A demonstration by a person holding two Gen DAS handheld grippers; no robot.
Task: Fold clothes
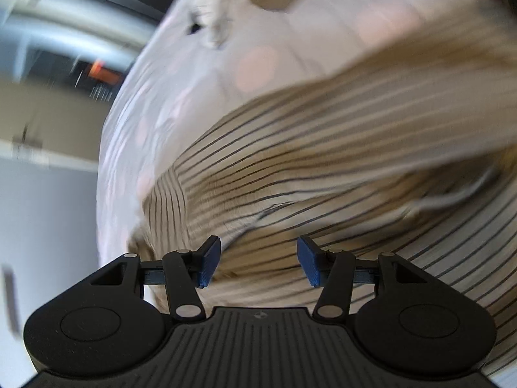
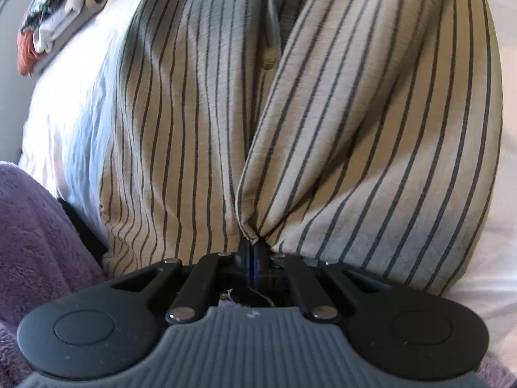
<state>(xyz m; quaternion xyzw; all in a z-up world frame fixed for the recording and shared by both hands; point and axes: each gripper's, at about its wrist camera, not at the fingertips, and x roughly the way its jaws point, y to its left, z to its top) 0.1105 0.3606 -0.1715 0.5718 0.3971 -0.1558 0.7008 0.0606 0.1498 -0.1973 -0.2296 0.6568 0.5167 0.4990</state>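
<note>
A beige shirt with thin dark stripes (image 1: 323,148) lies on a pale sheet with faint pink dots (image 1: 200,74). My left gripper (image 1: 258,263) is open just above the shirt, with its blue pads (image 1: 210,260) apart and nothing between them. In the right wrist view the same striped shirt (image 2: 194,113) fills the frame, with a button (image 2: 269,59) near its middle. My right gripper (image 2: 253,252) is shut on a pinched edge of the shirt, which fans out from the jaws.
A stack of folded clothes (image 2: 64,16) sits at the far left of the sheet. A purple fleecy blanket (image 2: 35,226) lies at the near left. A blurred grey wall and floor (image 1: 48,194) lie beyond the sheet's left edge.
</note>
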